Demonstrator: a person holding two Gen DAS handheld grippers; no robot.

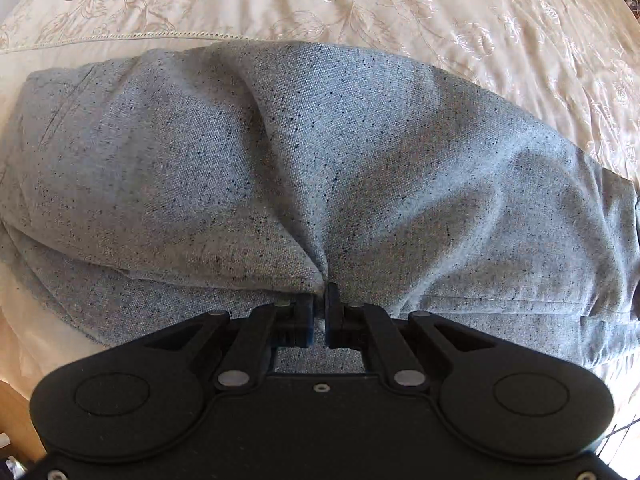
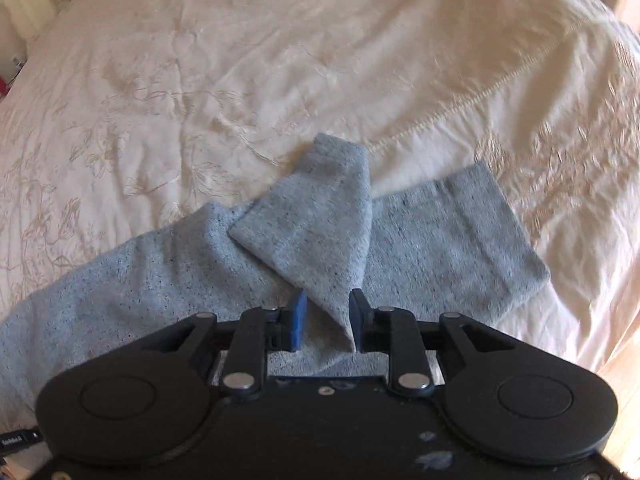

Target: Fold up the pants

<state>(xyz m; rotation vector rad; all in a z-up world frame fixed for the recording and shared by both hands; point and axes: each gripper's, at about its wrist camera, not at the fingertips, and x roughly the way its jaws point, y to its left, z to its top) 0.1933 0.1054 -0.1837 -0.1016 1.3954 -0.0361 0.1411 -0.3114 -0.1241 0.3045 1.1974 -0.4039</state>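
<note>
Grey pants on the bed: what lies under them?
The grey pants lie on a cream embroidered bedspread, which shows all round them. In the right wrist view a folded-over leg end rests on more grey cloth. Whatever is beneath the layers is covered.

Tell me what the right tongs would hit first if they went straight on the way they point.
The right tongs stand open over a folded corner of the grey pants. Going straight on, they would probably meet that cloth first, with the bed cover underneath.
</note>
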